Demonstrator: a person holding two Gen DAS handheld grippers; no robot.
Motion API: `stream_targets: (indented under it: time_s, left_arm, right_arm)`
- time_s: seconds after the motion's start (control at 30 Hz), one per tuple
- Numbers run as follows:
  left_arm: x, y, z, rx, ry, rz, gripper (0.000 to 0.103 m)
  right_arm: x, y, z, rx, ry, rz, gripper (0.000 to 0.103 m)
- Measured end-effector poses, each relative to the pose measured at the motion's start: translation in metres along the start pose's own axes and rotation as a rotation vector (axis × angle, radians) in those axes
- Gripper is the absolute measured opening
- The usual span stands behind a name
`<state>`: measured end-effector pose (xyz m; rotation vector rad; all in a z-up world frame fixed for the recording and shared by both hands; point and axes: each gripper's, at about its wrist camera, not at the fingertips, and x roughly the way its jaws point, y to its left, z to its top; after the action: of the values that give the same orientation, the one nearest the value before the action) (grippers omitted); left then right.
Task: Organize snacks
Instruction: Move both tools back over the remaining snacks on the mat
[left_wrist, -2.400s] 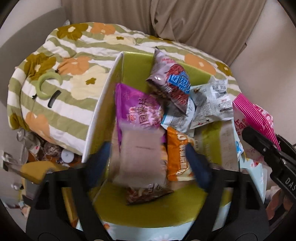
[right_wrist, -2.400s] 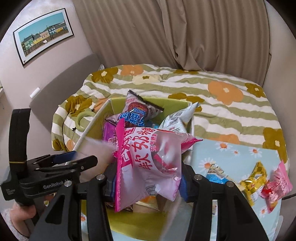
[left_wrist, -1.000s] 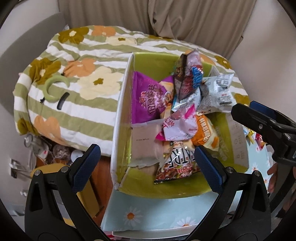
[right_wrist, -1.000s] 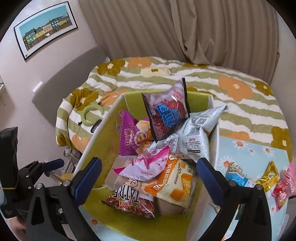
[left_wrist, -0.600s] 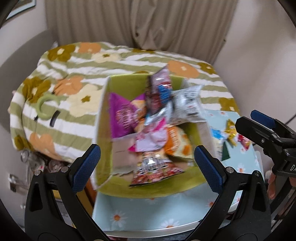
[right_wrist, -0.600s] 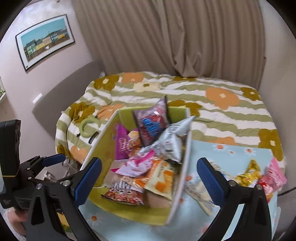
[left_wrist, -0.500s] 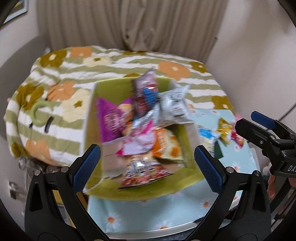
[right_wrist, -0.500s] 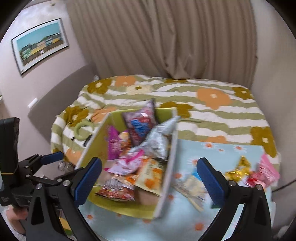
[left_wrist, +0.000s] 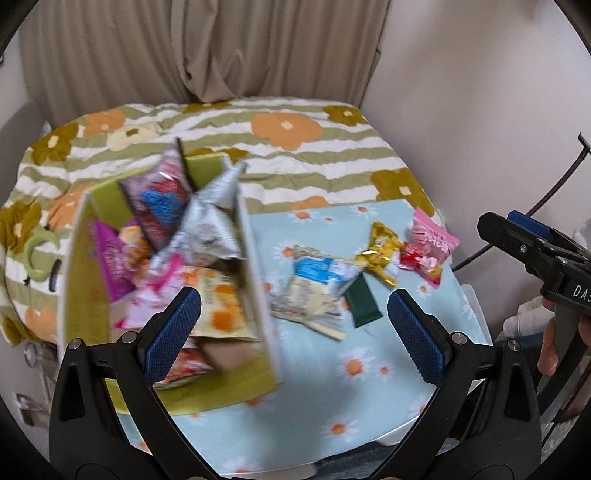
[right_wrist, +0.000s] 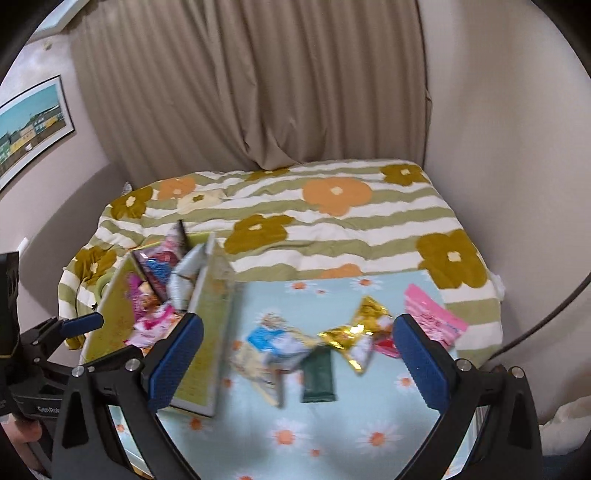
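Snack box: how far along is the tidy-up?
Mostly done: the green box is already heaped with packets. In hand: nothing; left gripper and right gripper are both open and empty. Left on the daisy tablecloth: the blue-white packet, dark green bar, gold packet and pink packet.

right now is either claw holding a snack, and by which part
Nothing is held: the left claw and the right claw are both open and empty.
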<state>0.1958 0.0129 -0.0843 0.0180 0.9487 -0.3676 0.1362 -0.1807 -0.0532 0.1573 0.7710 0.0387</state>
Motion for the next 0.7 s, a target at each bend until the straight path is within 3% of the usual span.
stream_targets:
  time_s: [0.3,0.57,0.7]
  left_arm:
    - [0.072,-0.057,0.001,-0.056,0.089,0.097,0.101]
    - [0.139,-0.074,-0.007,-0.029,0.198,0.222,0.101]
    - [0.163,-0.075,-0.009,0.01,0.248,0.275,0.101]
  right_arm:
    - [0.048,-0.075,-0.002,-0.033,0.155,0.047,0.102]
    - [0.108,-0.1,-0.004,-0.097,0.295,0.156,0.102]
    - [0.144,-0.104,-0.007,-0.039,0.376,0.224,0.101]
